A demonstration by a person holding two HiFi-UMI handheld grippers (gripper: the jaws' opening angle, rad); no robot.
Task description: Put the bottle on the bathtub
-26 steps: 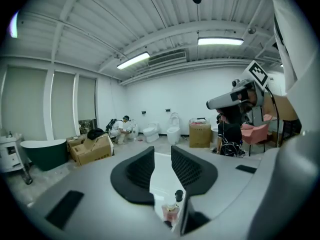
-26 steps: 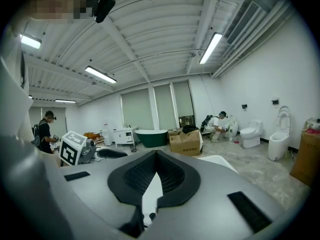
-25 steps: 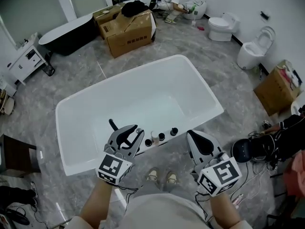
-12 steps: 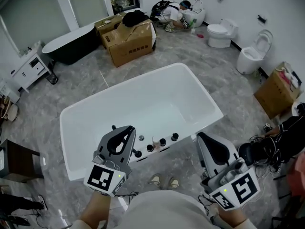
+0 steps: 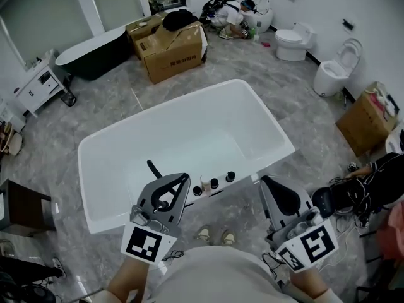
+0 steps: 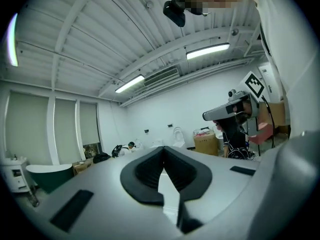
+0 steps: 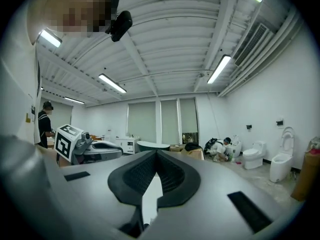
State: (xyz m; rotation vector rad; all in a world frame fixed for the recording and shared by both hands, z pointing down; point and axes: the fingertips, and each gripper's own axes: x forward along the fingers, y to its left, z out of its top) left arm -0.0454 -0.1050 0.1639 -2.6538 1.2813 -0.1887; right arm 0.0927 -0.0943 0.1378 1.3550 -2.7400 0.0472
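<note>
A small pale bottle stood on the near rim of a white bathtub, in the row of black knobs. It was seen from steeply above and looked upright, with its long axis vertical and its cap at the top. Its small size made this hard to confirm. The left gripper hung just in front of that rim, apart from the bottle. Its jaws had just been closing and met at the tips with nothing between them. The right gripper was beside it, over the grey floor, with its jaws also together and empty.
</note>
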